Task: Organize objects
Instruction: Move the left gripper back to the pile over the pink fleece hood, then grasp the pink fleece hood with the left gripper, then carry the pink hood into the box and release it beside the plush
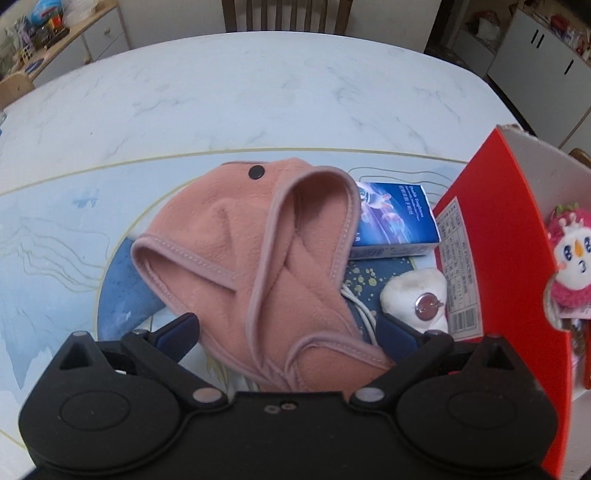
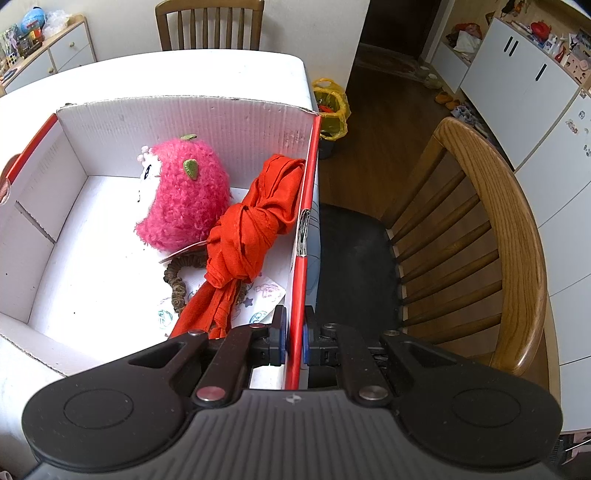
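Note:
A pink fleece cloth (image 1: 258, 251) lies crumpled on the table mat, its near end between the wide-apart fingers of my left gripper (image 1: 288, 328), which is open just above it. Behind the cloth lies a blue carton (image 1: 391, 225), and to its right are a white cable (image 1: 360, 310) and a white fluffy item with a metal button (image 1: 417, 295). The red-and-white cardboard box (image 1: 498, 221) stands at the right. My right gripper (image 2: 294, 334) is shut on the box's right wall (image 2: 301, 266). Inside lie a pink plush toy (image 2: 184, 195), a knotted red cloth (image 2: 255, 229) and a brown scrunchie (image 2: 177, 284).
The marble-patterned table (image 1: 221, 92) stretches away behind the mat. A wooden chair (image 2: 498, 236) stands close to the box's right side, another chair (image 1: 284, 14) at the table's far end. A yellow bag (image 2: 332, 107) sits on the floor beyond.

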Demonstrator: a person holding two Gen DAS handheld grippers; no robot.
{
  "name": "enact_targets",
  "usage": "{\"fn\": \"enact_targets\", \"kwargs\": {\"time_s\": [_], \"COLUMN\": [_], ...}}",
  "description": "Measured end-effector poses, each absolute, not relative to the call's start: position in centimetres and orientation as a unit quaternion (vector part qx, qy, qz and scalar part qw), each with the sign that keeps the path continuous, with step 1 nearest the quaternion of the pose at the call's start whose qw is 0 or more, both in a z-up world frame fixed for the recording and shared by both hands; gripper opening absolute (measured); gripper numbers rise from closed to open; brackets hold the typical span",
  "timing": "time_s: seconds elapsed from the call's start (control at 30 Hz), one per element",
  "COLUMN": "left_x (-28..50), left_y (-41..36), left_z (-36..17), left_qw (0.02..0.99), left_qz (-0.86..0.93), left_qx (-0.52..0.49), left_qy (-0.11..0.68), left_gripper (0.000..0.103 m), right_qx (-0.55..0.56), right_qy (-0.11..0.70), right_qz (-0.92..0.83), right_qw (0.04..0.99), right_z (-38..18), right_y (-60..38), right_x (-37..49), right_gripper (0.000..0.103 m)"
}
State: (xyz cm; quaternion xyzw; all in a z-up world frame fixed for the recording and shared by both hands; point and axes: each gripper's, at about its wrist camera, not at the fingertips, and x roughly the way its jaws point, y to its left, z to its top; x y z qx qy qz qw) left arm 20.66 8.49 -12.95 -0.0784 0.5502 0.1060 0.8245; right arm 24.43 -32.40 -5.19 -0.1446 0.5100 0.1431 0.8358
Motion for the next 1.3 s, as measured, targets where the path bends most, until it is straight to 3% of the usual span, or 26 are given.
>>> {"fn": "enact_targets", "kwargs": {"time_s": [0.23, 0.6, 0.8, 1.3], "left_x": [20.9, 20.3, 19.3, 15.7], "left_y": [8.2, 7.4, 7.9, 6.7], "left_z": [-13.1, -12.0, -10.2, -2.1], "left_qw": [0.828, 0.839, 0.85, 0.887], "left_qz": [0.104, 0.094, 0.093, 0.034], "left_qx": [-0.057, -0.035, -0.027, -0.024], "left_qy": [0.547, 0.535, 0.517, 0.46], "left_gripper": [0.079, 0.036, 0.028, 0.026], "right_qx": [-0.145, -0.146, -0.146, -0.145], "right_qy": [0.51, 0.509, 0.509, 0.507], "right_qz": [0.143, 0.144, 0.143, 0.145], "right_qw": [0.836, 0.836, 0.836, 0.837], "right_z": [-5.2, -5.2, -5.2, -5.2], "right_y": [-32.4, -32.4, -32.4, -32.4], "right_x": [24.4, 24.4, 24.4, 24.3], "right_gripper": [0.008, 0.008, 0.008, 0.008]}}
